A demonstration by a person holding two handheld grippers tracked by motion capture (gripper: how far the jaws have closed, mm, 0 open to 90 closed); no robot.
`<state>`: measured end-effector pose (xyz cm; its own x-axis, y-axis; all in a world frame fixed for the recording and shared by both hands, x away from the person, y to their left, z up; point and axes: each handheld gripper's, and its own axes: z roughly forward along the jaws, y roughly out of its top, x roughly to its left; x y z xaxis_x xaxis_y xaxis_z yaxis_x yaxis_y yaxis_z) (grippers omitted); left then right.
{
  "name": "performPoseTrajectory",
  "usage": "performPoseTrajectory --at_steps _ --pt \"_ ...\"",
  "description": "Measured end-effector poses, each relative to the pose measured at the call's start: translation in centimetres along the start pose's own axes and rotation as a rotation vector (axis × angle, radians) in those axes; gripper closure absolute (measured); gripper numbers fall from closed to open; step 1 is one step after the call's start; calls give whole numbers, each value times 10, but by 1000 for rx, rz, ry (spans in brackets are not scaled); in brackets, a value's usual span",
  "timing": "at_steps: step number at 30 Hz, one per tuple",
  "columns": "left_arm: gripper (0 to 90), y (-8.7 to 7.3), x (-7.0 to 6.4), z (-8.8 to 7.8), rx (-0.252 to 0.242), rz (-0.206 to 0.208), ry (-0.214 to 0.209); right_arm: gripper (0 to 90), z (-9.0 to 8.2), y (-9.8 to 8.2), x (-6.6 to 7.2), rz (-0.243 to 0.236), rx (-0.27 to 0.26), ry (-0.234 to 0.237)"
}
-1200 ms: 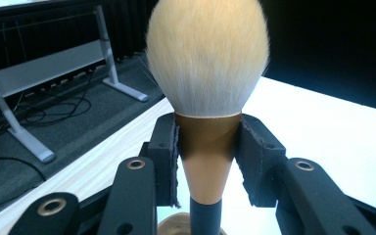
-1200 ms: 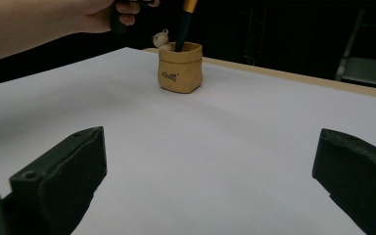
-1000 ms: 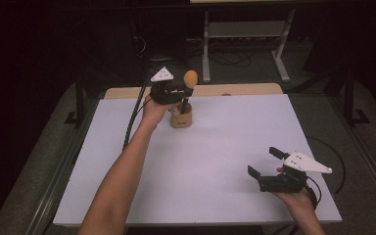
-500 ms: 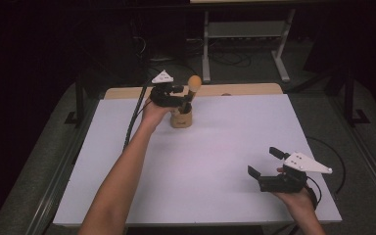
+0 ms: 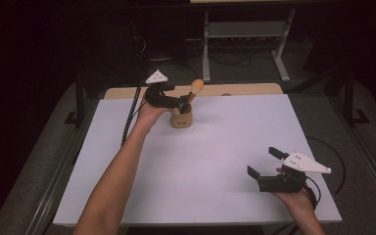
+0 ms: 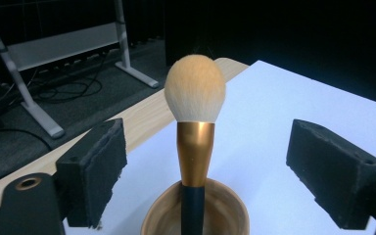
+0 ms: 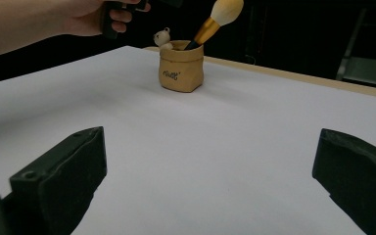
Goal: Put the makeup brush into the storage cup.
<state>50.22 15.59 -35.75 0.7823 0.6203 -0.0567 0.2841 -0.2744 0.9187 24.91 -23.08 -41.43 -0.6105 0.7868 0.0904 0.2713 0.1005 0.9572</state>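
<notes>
Brush [image 6: 195,122] stands in cup [image 6: 195,215] between left gripper's [image 6: 220,161] wide jaws, seemingly untouched.

Left gripper [image 6: 205,161]: jaws wide apart, brush [image 6: 195,105] in pot [image 6: 225,210] between them. Right gripper [image 7: 210,186]: bare sheet [image 7: 235,147] between jaws.

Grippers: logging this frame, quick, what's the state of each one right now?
Left gripper: open, jaws either side of the brush, not touching it.
Right gripper: open, holding nothing.

Left gripper [image 5: 178,104] far, fingers apart; right gripper [image 5: 264,164] near, fingers apart.
</notes>
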Motion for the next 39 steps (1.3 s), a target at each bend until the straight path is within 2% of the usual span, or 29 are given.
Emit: performPoseTrajectory --at_steps 8,13,18,23,26,34,39 --pt "130 -4 -2 -9 -1 7 -29 0 -1 0 0 -1 -1 -1" --pt "130 -9 -4 -16 -10 -19 -55 0 -2 -1 -1 -1 -2 -6" --pt "130 -10 -5 -23 -21 1 -67 0 -4 -1 -1 -4 -6 -13" --pt "131 -12 -9 -30 -29 -12 -81 0 -5 -2 -2 5 -1 -16" --pt "131 -13 -12 -33 -16 0 -92 0 -5 -2 -2 4 0 -16" --pt "130 -19 -24 -46 -35 -16 -133 0 -4 -3 -2 1 -1 -14" --pt "130 -23 -29 -52 -33 -16 -131 0 -4 -3 -2 1 -2 -14"
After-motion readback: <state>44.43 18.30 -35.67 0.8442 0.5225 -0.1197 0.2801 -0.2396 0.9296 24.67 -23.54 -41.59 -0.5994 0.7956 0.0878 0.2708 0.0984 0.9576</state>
